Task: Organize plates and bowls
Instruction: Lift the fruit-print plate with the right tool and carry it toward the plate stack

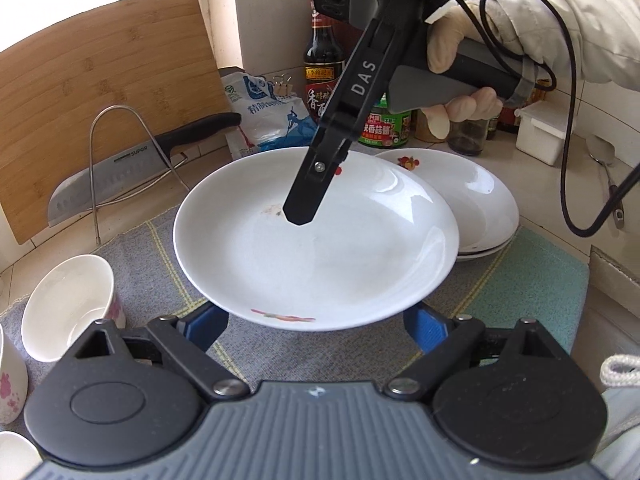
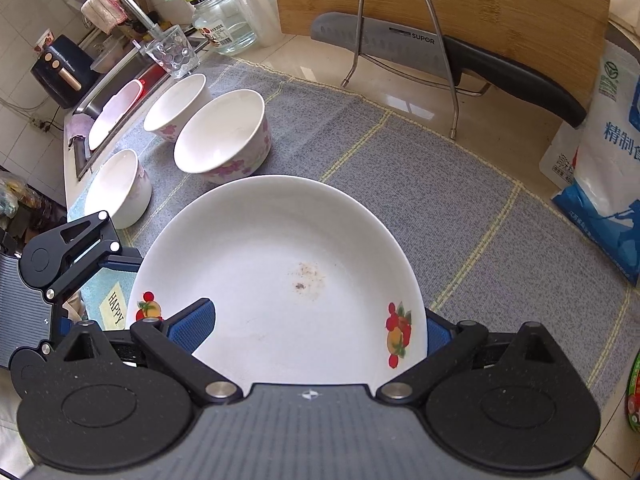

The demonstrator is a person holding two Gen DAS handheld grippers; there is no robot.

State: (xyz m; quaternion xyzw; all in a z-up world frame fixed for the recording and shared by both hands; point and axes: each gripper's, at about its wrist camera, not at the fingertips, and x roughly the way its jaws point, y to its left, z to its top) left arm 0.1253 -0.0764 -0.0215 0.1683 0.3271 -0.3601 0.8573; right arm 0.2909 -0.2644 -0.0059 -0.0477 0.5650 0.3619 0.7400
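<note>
A white plate (image 2: 280, 276) with fruit prints and a brownish smudge near its middle fills the lower centre, its near rim between the blue fingers (image 2: 192, 326) of the right gripper (image 2: 316, 330), one above the rim and one below. Part of the left gripper (image 2: 68, 252) shows at the plate's left edge. Three flowered bowls (image 2: 222, 140) stand on the grey mat (image 2: 400, 168) beyond. A knife (image 2: 440, 56) rests in a wire rack (image 2: 400, 32) against a cutting board (image 2: 480, 0).

Pale tiled wall (image 1: 264, 8), beige countertop (image 2: 320, 60), sink (image 2: 108, 76), bright daylight
</note>
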